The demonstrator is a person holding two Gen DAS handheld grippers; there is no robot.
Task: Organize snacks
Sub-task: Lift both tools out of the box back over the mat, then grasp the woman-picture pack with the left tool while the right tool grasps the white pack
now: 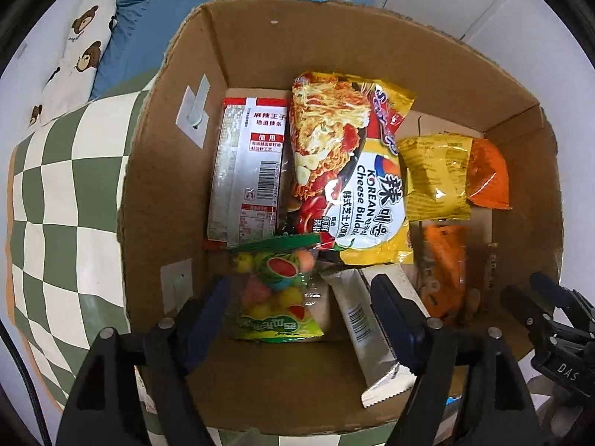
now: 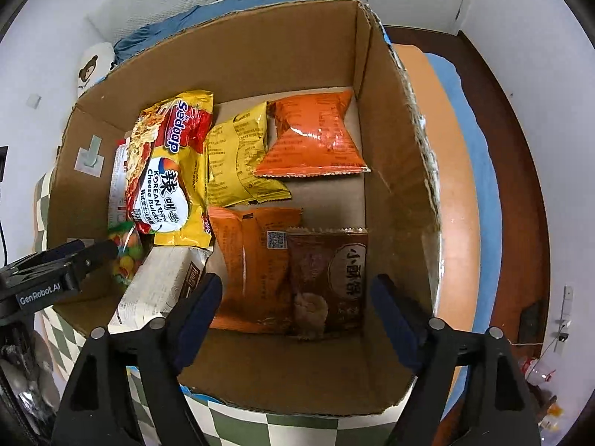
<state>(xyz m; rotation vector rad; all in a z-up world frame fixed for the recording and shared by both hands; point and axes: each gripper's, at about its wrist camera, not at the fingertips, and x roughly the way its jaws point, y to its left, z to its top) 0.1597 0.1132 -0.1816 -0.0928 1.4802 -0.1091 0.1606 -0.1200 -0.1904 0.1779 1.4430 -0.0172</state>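
Note:
An open cardboard box [image 1: 163,171] holds the snacks. In the left wrist view I see a silver-and-red strip pack [image 1: 247,171], a yellow Korean cheese noodle pack [image 1: 349,171], a candy bag [image 1: 275,293] and a white bar [image 1: 366,327]. My left gripper [image 1: 301,297] is open above the candy bag and holds nothing. In the right wrist view, my right gripper [image 2: 297,297] is open and empty above a brown packet [image 2: 327,278] and an orange packet [image 2: 253,267]. A yellow bag [image 2: 241,160] and an orange bag [image 2: 316,137] lie at the far side.
The box [image 2: 394,171] sits on a green-and-white checked cloth [image 1: 63,200]. A blue pillow [image 1: 156,15] and a bear-print pillow [image 1: 78,55] lie behind it. The other gripper shows at the edge of each view, right [image 1: 550,319] and left [image 2: 59,271]. A wooden floor [image 2: 517,171] lies right.

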